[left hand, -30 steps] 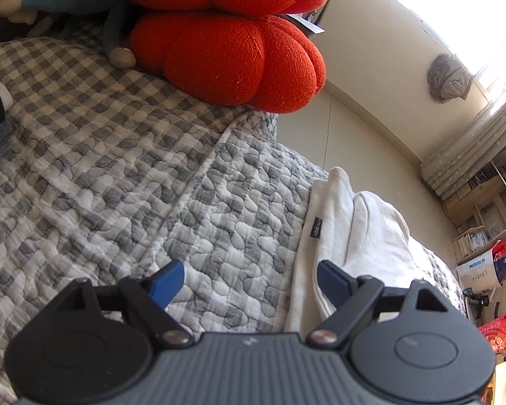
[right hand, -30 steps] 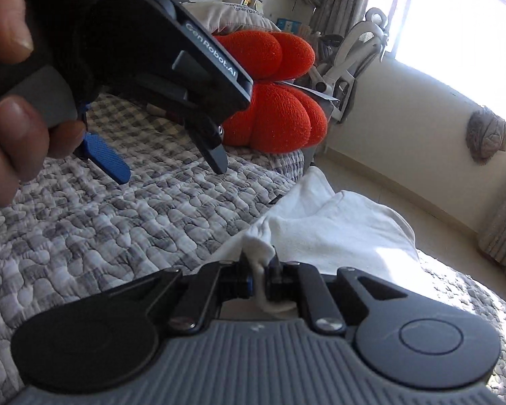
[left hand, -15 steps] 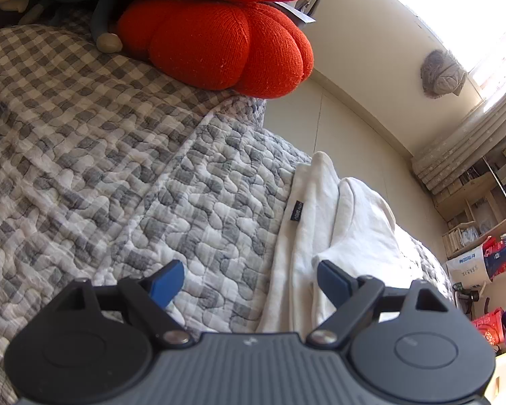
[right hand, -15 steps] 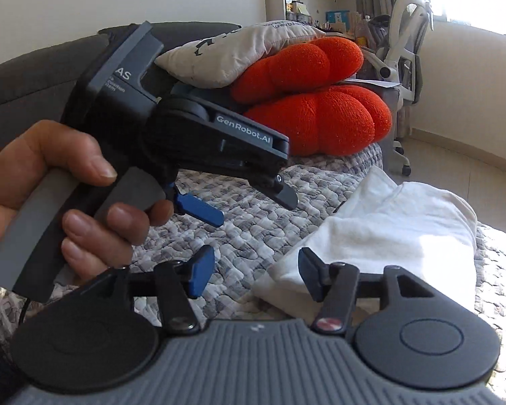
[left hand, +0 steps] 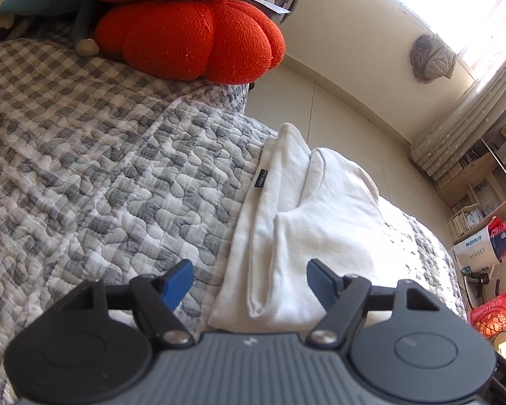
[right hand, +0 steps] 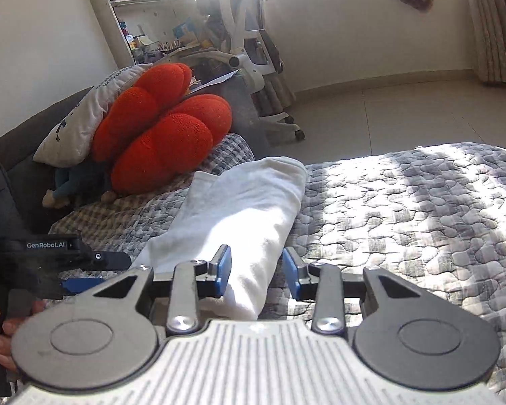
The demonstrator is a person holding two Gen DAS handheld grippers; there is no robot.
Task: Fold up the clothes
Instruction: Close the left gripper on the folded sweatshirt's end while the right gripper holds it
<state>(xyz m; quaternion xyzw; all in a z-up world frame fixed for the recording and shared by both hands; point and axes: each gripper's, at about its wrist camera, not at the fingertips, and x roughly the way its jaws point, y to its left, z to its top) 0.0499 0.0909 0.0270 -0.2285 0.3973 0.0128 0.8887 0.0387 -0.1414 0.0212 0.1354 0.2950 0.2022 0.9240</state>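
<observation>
In the left wrist view, the white garment lay folded into a narrow, layered bundle on the grey quilted cover, a small dark label at its edge, below the red cushion; your left gripper hovered over its near end, blue fingers spread apart and gripping nothing. In the right wrist view, the garment ran lengthwise toward the cushion, and your right gripper stood with jaws parted astride its near end, your left hand's fingers visible at the left edge.
</observation>
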